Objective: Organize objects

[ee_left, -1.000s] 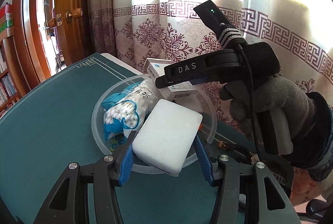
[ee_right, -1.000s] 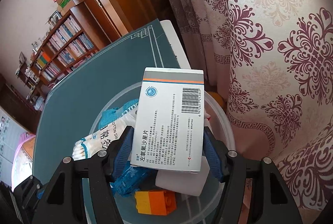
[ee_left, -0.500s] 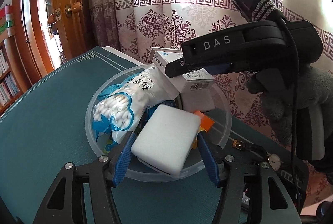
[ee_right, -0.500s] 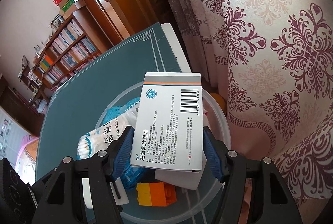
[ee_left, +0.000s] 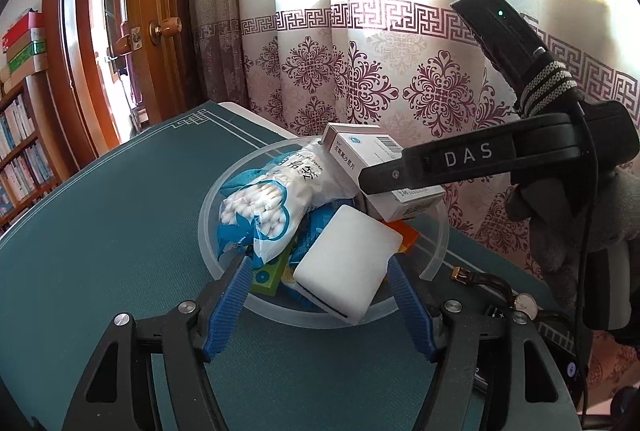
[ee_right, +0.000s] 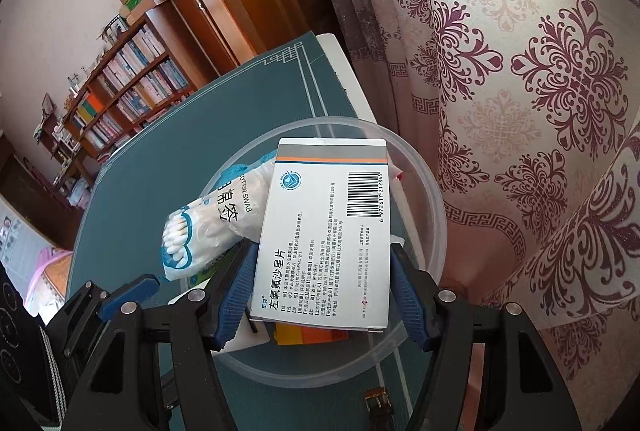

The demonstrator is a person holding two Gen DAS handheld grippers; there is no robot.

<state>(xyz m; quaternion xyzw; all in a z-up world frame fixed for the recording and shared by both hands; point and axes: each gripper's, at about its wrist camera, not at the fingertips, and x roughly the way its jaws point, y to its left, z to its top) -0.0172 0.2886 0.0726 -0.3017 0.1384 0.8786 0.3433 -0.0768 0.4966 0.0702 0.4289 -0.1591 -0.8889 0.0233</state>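
Observation:
A clear plastic bowl (ee_left: 434, 263) (ee_right: 424, 187) on the green table mat holds a bag of cotton swabs (ee_left: 272, 203) (ee_right: 208, 227), an orange block (ee_left: 406, 233) (ee_right: 308, 335) and other small items. My left gripper (ee_left: 316, 301) is open; a white sponge block (ee_left: 348, 267) lies between its blue fingers, resting on the bowl's near rim. My right gripper (ee_right: 320, 295) is shut on a white medicine box (ee_right: 324, 239) and holds it over the bowl; the box also shows in the left wrist view (ee_left: 372, 159).
A patterned curtain (ee_left: 360, 87) hangs just behind the bowl at the table's far edge. A wristwatch (ee_left: 520, 301) with a brown strap and black devices lie on the mat right of the bowl. A wooden door and bookshelves (ee_right: 120, 99) stand at the left.
My left gripper has opened and let go of the sponge block, which now rests on the bowl's rim. My right gripper has lowered the medicine box closer over the bowl.

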